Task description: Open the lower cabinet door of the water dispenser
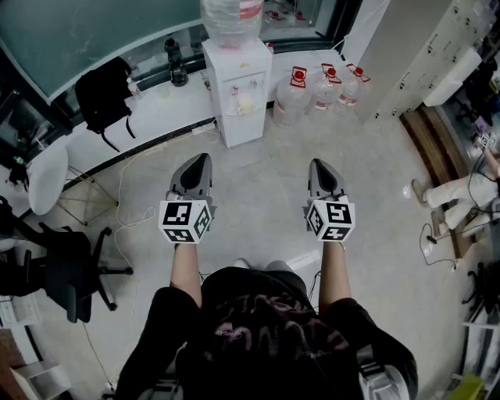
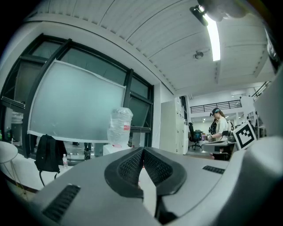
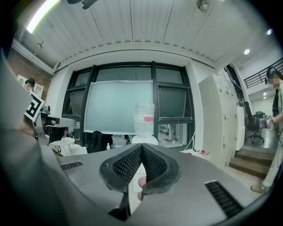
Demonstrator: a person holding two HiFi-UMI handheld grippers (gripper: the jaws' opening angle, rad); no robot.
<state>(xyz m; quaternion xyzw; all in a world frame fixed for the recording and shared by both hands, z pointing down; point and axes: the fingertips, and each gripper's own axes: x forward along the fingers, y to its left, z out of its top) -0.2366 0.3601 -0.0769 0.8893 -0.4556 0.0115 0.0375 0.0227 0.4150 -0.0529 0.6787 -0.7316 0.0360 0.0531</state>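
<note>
While the left gripper point(image 1: 205, 158) and right gripper point(image 1: 316, 162) press fingers point(image 2: 128, 167) together, a bottle point(image 1: 230, 19) tops the water dispenser point(image 1: 238, 86).

Water dispenser point(image 1: 237, 94) at 12 o'clock from the person point(image 1: 266, 336), bottle point(image 1: 231, 19) on top. Spare jugs point(image 1: 320, 87) sit just beside it at 1 o'clock. Backpack point(image 1: 105, 94) on the ledge point(image 1: 168, 109) at 10, office chair point(image 1: 66, 269) at 9, lockers point(image 1: 426, 47) at 2.

1. The left tool point(image 1: 204, 158) is a grey shell tapering to a point; its jaws carry black, mesh-textured pads point(image 2: 131, 166).
2. The right tool point(image 1: 316, 162) has the same build.
3. Each bears a white cube point(image 1: 186, 221) with black square markers.
4. The person wears a black short-sleeved top point(image 1: 266, 328) with a faint pink print across it.
</note>
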